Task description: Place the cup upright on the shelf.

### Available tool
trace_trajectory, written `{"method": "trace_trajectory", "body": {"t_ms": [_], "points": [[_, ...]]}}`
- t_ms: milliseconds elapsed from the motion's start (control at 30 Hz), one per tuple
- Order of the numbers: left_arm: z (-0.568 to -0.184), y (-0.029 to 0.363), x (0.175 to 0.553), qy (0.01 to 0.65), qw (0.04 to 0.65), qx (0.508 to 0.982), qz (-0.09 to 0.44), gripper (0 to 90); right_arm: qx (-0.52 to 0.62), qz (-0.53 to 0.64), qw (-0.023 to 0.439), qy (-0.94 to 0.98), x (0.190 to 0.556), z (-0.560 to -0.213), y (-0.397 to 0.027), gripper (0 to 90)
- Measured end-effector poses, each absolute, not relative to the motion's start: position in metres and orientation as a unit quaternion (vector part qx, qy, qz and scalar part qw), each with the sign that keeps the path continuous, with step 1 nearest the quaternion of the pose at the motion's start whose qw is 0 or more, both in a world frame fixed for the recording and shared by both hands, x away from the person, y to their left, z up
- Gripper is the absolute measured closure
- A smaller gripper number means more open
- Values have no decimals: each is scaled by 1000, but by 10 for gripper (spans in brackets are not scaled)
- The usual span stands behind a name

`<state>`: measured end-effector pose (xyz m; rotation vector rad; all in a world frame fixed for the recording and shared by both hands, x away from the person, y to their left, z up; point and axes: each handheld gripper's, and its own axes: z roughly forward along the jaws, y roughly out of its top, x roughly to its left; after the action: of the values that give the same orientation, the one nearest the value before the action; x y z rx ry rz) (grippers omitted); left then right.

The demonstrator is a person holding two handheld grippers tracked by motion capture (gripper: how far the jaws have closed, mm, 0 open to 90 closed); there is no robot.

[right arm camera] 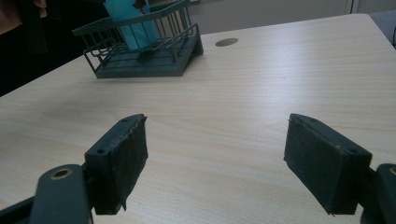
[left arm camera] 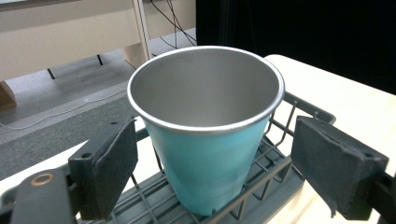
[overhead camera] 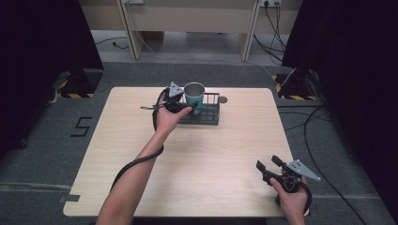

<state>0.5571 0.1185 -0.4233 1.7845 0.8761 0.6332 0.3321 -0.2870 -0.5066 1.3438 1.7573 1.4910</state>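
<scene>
Wooden table [overhead camera: 197, 154], grey carpet floor [overhead camera: 56, 140], black curtains [overhead camera: 356, 47]

A lab: black curtains [overhead camera: 42, 33] flank the wooden table [overhead camera: 225, 154], hazard-taped stands [overhead camera: 75, 89], cables [overhead camera: 319, 140] across grey carpet.

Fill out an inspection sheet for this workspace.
Surface: pale wooden table, round hole near far edge.
Job's things: teal metal cup upright in dark wire rack, empty inside.
Clutter: nothing seen.
Grippers: left tool open, pads either side of the cup, not touching; right tool open above bare table, near corner.
Cables: loose leads on floor.
Surroundings: grey carpet, black curtains, desk legs behind.
</scene>
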Motion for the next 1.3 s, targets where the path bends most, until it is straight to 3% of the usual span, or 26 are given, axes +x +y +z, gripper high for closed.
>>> {"method": "trace_trajectory", "body": {"t_ms": [1300], "points": [[-422,155,513,359,506,737,268,144,488,542,234,643,332,-505,-282,220]]}}
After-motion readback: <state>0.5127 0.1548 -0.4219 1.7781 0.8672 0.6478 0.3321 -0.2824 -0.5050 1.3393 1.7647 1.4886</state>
